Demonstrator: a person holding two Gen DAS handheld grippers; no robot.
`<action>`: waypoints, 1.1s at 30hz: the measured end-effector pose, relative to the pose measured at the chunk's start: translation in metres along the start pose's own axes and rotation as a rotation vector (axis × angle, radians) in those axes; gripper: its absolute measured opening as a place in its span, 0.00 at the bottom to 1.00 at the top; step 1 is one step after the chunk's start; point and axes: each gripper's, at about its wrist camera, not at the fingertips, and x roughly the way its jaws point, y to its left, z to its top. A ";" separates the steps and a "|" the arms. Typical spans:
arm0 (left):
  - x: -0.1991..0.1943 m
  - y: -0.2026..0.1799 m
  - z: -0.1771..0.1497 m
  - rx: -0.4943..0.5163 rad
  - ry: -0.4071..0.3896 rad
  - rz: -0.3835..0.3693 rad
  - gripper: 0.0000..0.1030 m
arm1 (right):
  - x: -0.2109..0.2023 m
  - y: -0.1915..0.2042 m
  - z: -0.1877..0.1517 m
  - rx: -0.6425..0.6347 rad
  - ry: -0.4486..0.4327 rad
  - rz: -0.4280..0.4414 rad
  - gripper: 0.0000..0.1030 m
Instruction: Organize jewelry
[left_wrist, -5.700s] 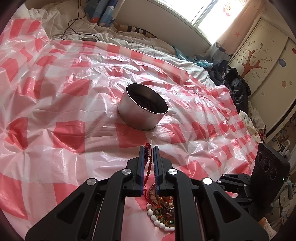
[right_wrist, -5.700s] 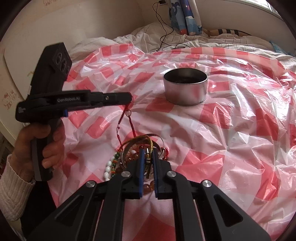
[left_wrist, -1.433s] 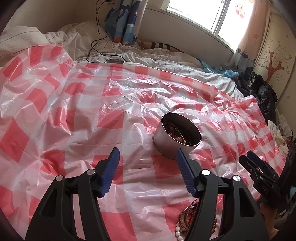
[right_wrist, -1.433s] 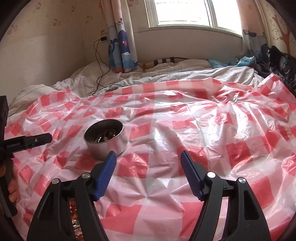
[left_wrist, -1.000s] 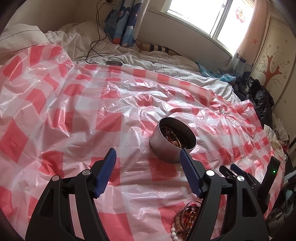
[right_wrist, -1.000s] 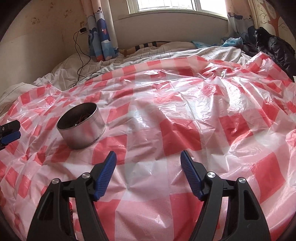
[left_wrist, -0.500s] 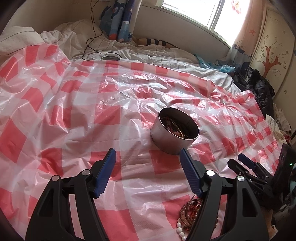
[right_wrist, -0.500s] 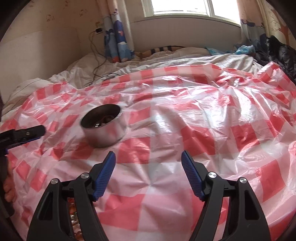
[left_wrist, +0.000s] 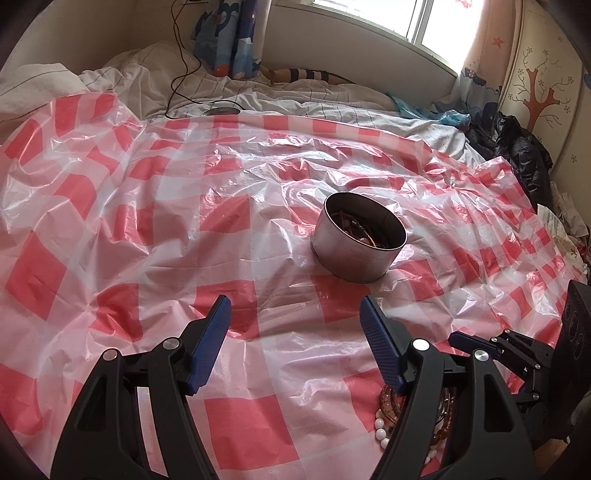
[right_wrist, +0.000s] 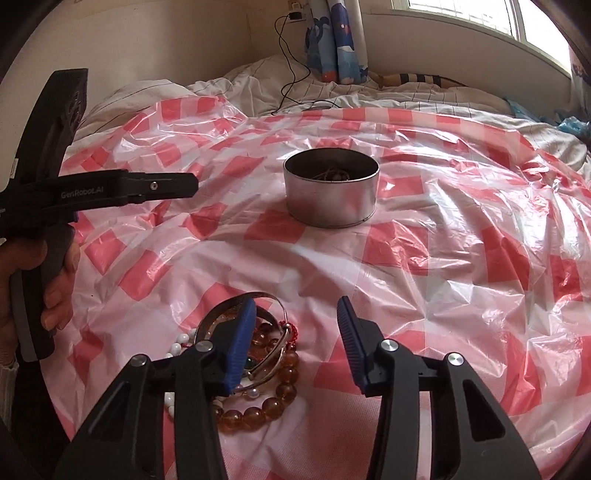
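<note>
Spread over a bed, a crinkled red-and-white checked plastic sheet (left_wrist: 155, 229), with a round metal tin (left_wrist: 358, 240) standing upright near its middle and already holding a tangle of bracelets. Lying on the sheet near the camera, well apart from the tin, a heap of jewelry (right_wrist: 258, 365): amber bead bracelets, a white pearl strand, a thin metal bangle and a bit of red cord. Hovering over bare sheet short of the tin, the left gripper (left_wrist: 295, 336), its blue-padded fingers (left_wrist: 218, 325) released wide with nothing between them. Poised just above the heap, the right gripper (right_wrist: 297, 328), fingers having just been closing yet parted and unclenched, the left pad over the bangle, only bare sheet in the gap. Printed in pale letters along the side of the left gripper's black body, seen from the right wrist camera: "GenRobot.AI". Wrapped around its handle at the left edge, a hand (right_wrist: 55, 280). Beyond the sheet, rumpled white bedding, a black cable, a blue cartoon-print curtain and a bright window.
</note>
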 end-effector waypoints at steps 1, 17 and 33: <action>0.001 0.000 0.000 -0.001 0.000 -0.001 0.66 | 0.002 -0.003 0.000 0.014 0.008 0.017 0.39; 0.004 -0.015 -0.006 0.062 0.063 -0.161 0.67 | -0.012 -0.040 0.008 0.212 -0.076 0.114 0.07; 0.042 -0.046 -0.041 0.085 0.288 -0.402 0.37 | -0.004 -0.091 -0.002 0.445 -0.044 0.065 0.07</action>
